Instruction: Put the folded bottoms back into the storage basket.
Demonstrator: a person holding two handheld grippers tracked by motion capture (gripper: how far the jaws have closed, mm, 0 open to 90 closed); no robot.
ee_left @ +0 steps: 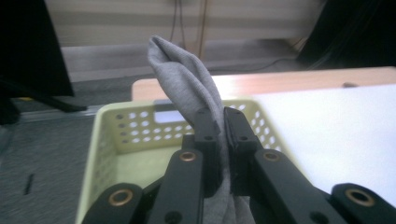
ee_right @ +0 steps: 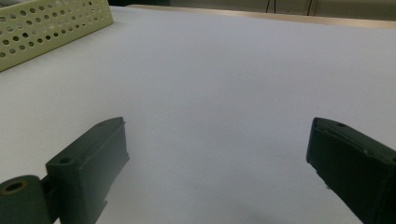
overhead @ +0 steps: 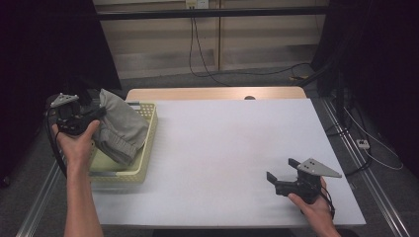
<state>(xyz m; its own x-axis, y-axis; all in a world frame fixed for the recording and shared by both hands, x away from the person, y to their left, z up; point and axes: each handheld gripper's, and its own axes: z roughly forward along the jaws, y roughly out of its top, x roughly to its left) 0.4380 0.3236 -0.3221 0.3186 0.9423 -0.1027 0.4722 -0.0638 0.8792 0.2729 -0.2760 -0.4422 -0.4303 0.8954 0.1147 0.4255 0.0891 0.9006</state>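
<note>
A soft, grey, crumpled cloth stands bunched over the pale yellow perforated basket at the table's left edge, clenched by the left tool. The right tool rests released, well apart.

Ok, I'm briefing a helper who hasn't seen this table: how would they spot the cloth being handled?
Find the white table, then the pale yellow perforated basket at its left edge. The grey cloth is bunched in it, one fold pinched by the left hand-held gripper; it is the scene's only fabric.
</note>
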